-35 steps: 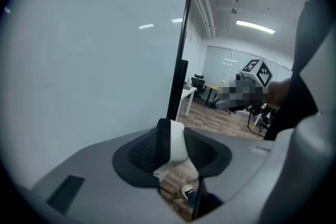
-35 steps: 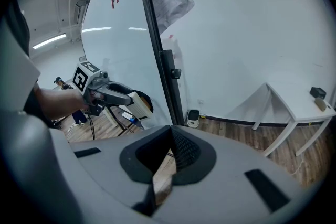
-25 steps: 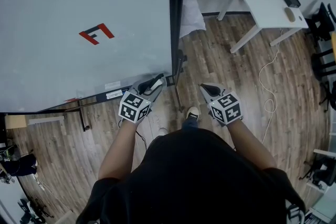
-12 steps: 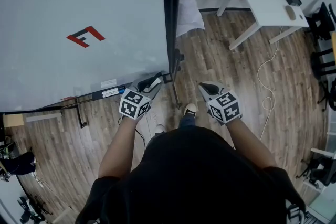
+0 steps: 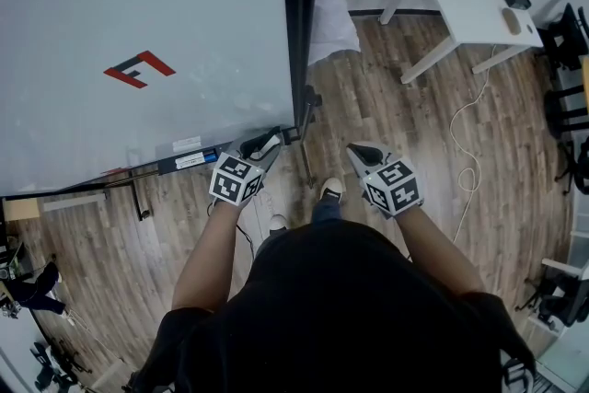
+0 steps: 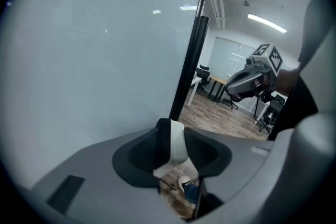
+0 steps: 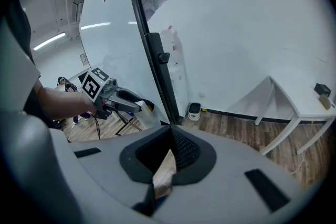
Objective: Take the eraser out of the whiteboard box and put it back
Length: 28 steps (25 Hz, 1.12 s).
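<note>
A white eraser [image 6: 177,143] sits between the dark pads of my left gripper [image 6: 176,139], which is shut on it. In the head view the left gripper [image 5: 270,143] hangs at the lower right corner of the whiteboard [image 5: 138,5], just off the right end of the dark box [image 5: 189,162] along the board's bottom edge. The eraser [image 5: 262,145] shows as a white strip between the fingers. My right gripper [image 5: 357,152] is held out to the right, over the floor and apart from the board. Its jaws meet with nothing between them [image 7: 169,136].
A black post [image 5: 299,14] frames the board's right edge. A red mark [image 5: 138,69] is on the board. A white table [image 5: 460,9] with small dark items stands at the far right, a cable [image 5: 474,152] trails on the wooden floor, and chairs [image 5: 566,41] are at the right edge.
My left gripper has sunk a little beside the board's lower right corner, still holding the eraser. The right gripper has stayed where it was.
</note>
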### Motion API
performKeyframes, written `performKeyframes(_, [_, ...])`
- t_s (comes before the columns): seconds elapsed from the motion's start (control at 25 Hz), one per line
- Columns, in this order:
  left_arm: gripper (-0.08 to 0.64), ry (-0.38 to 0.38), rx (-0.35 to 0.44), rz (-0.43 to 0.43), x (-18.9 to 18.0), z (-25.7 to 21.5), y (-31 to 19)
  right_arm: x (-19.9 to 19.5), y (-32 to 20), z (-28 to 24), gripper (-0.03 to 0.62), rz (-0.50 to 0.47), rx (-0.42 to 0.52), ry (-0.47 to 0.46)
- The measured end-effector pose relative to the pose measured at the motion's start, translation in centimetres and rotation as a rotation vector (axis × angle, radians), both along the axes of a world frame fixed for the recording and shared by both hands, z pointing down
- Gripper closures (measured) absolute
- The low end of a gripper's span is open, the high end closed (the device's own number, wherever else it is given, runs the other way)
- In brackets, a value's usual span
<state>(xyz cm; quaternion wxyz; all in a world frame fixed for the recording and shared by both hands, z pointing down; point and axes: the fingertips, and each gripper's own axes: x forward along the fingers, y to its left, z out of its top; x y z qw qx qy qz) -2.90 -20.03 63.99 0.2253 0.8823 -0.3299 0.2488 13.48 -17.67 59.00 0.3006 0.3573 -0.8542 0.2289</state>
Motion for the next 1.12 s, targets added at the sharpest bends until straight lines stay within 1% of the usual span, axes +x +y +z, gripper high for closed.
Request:
performKeyframes(0.64, [0.4,-0.015,-0.043,0.012,0.4,2.6,-0.3,0.3,0.3,0.9,0.598,0.015,-0.018,0.006])
performKeyframes(1.12, [0.39,-0.016,-0.056,0.033,0.8,2.9,-0.4,0.1,0.4,1.2,0.598,0.015,-0.024,0.005])
